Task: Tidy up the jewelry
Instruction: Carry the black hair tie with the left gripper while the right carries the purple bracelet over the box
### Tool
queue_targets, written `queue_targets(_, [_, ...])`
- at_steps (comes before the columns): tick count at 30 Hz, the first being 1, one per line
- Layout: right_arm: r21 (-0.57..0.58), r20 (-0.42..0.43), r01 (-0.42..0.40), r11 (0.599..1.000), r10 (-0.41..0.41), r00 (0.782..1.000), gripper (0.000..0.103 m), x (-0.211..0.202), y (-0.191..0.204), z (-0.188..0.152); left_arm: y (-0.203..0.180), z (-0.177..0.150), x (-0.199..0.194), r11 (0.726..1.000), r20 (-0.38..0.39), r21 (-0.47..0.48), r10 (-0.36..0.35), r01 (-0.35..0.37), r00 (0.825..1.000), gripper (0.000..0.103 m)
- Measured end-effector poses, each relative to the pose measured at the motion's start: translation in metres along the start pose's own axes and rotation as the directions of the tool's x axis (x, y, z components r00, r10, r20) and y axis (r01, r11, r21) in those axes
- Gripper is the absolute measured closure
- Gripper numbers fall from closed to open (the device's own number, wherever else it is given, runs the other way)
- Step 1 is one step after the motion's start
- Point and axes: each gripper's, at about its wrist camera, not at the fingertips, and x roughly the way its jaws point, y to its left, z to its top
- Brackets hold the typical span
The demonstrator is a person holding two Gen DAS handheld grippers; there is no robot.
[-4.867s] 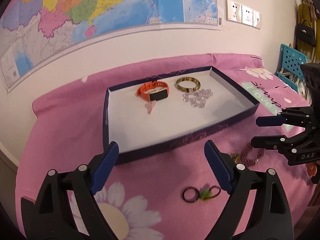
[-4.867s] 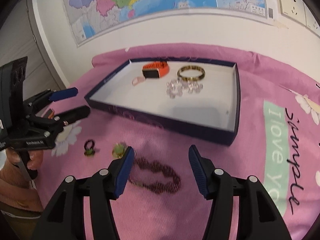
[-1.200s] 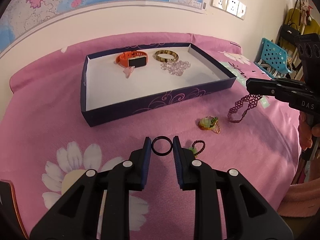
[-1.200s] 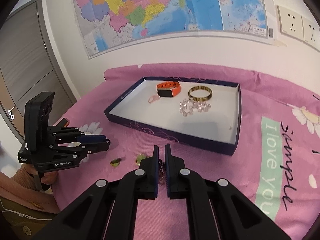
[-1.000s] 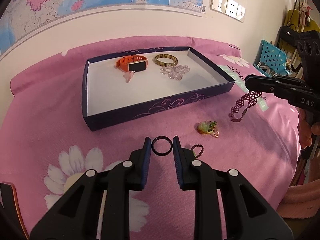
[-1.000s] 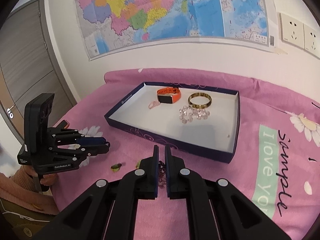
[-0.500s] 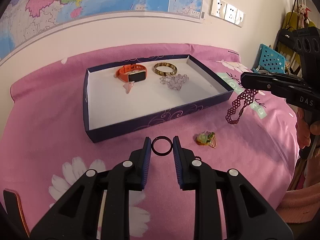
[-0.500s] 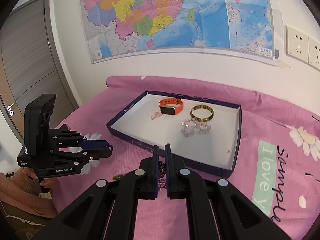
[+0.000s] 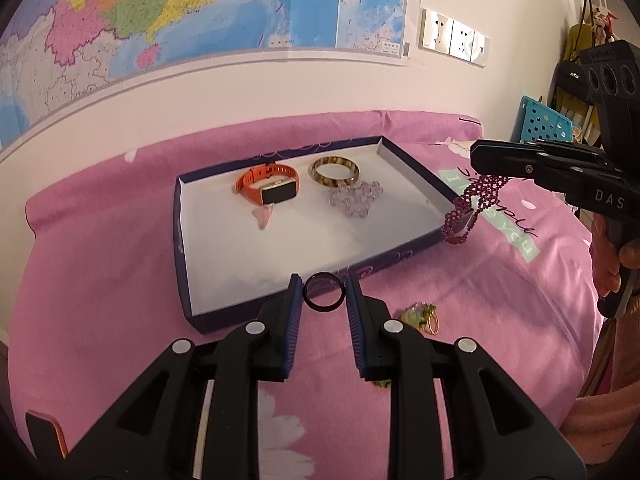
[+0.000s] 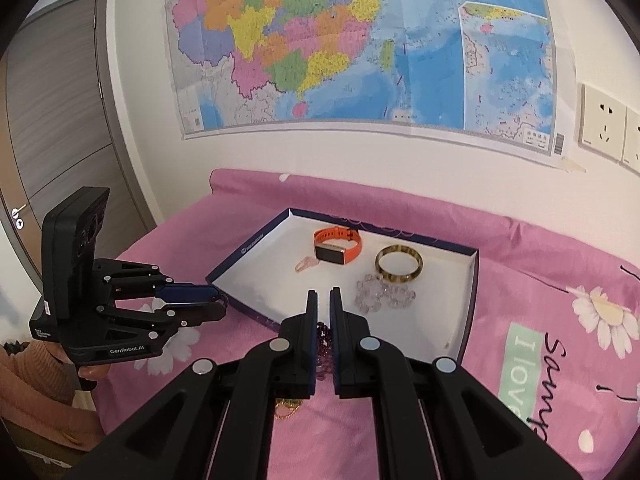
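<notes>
My left gripper (image 9: 323,294) is shut on a thin black ring (image 9: 324,309) and holds it above the pink cloth, just before the near wall of the navy tray (image 9: 182,240). My right gripper (image 10: 323,298) is shut on a purple beaded bracelet (image 10: 325,344), which hangs from its tips beside the tray's right corner (image 9: 472,208). An orange watch (image 9: 268,186), a gold bangle (image 9: 335,170), a clear crystal bracelet (image 9: 356,198) and a pink pendant (image 9: 262,216) lie in the tray. A green pendant (image 9: 418,314) lies on the cloth.
A pink flowered cloth (image 9: 100,264) covers the surface, which meets a wall bearing a map (image 10: 360,48). Something small and green (image 9: 380,382) lies under my left gripper's right finger. A blue perforated basket (image 9: 546,124) stands at the far right. A grey door (image 10: 60,140) is on the left.
Both grippers have risen and drawn toward the tray, each keeping its hold. The purple bracelet now hangs clear of the cloth at the tray's corner.
</notes>
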Motion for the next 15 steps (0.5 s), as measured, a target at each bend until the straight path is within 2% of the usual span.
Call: queue_targets(15, [-0.002,0.007,0.002,1.0,-0.002,1.0,0.099,0.026,-0.009,0.025,0.006,0.023,0.014,1.0,0.005,0.01,0.03,-0.03,1.0,0.08])
